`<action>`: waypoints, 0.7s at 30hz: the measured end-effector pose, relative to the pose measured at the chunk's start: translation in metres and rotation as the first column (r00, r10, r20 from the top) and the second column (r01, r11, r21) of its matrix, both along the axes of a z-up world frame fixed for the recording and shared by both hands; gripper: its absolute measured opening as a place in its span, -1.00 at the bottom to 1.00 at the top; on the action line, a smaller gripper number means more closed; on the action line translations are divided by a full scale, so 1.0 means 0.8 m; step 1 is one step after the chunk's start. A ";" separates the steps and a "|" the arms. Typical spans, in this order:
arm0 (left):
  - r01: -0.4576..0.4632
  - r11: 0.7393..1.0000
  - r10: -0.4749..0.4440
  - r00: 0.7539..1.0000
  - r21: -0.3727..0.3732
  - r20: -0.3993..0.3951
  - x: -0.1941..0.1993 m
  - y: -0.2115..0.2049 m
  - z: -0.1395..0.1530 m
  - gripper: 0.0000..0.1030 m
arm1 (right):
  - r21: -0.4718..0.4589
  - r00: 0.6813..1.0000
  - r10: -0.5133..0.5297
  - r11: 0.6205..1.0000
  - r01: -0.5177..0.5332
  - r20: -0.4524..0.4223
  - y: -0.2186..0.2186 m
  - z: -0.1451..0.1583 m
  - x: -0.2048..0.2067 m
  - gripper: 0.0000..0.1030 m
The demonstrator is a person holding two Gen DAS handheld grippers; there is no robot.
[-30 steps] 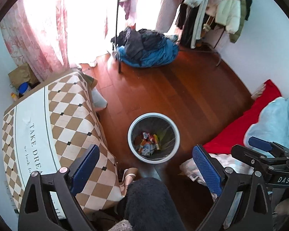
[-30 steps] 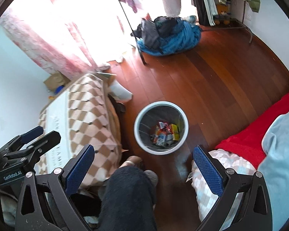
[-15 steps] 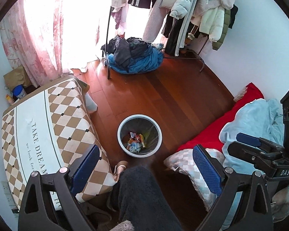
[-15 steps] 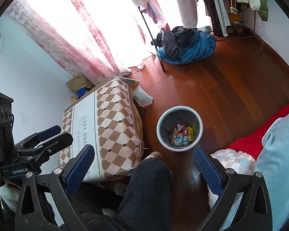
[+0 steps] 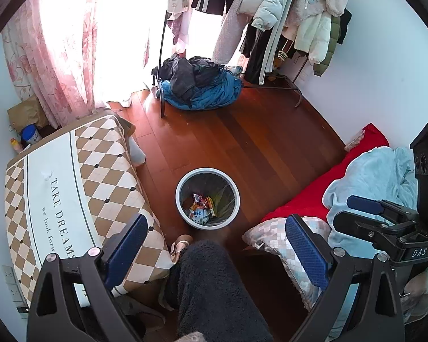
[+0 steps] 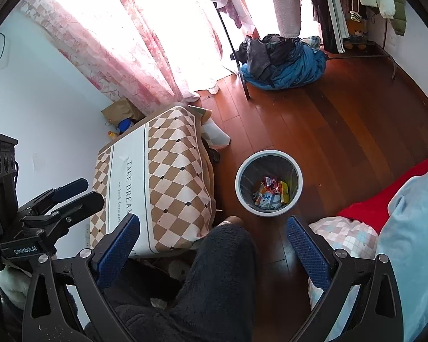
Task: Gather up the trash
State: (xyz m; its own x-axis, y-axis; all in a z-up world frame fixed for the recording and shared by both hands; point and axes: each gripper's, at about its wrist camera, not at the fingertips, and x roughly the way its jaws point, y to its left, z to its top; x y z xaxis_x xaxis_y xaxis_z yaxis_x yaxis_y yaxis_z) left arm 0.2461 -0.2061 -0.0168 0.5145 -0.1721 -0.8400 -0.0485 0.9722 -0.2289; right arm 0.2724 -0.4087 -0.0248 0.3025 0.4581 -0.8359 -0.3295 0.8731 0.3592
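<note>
Since a second ago both cameras have pulled up and back: the bin [image 5: 207, 198] looks smaller and more of the room shows, with the clothes rack [image 5: 274, 22] and wall now in view. The floor [image 5: 265, 142] around the bin is bare of litter, and the checked worktop [image 5: 71, 188] carries nothing loose that I can see. The bin holds the trash [image 5: 201, 209], a heap of wrappers at its bottom, so collecting looks finished or nearly so. The left gripper [image 5: 215, 249] and right gripper [image 6: 212, 249] hang above a dark-clad leg [image 5: 214, 285], fingers wide apart and empty.
</note>
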 end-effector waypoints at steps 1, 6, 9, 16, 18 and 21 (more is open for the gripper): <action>0.000 1.000 0.000 1.000 -0.001 0.002 -0.001 0.000 0.000 0.92 | -0.003 1.000 0.002 1.000 -0.002 0.000 0.000 0.001 0.000 1.00; 0.000 1.000 0.000 1.000 0.002 0.002 -0.004 0.001 -0.001 0.92 | -0.016 1.000 0.006 1.000 -0.006 0.001 -0.002 0.002 0.000 1.00; -0.002 1.000 0.002 1.000 0.009 -0.001 -0.006 0.001 -0.001 1.00 | -0.021 1.000 0.009 1.000 -0.009 0.001 -0.003 0.003 0.001 1.00; -0.002 1.000 0.002 1.000 0.000 -0.004 -0.007 0.000 -0.003 1.00 | -0.036 1.000 0.013 0.999 -0.013 -0.007 -0.007 -0.002 -0.005 1.00; 0.001 1.000 -0.001 1.000 -0.002 -0.006 -0.008 0.000 -0.003 1.00 | -0.036 1.000 0.013 0.999 -0.013 -0.008 -0.009 -0.002 -0.005 1.00; 0.005 1.000 -0.006 1.000 -0.004 -0.005 -0.008 0.000 -0.005 1.00 | -0.038 1.000 0.013 0.999 -0.014 -0.008 -0.007 -0.002 -0.005 1.00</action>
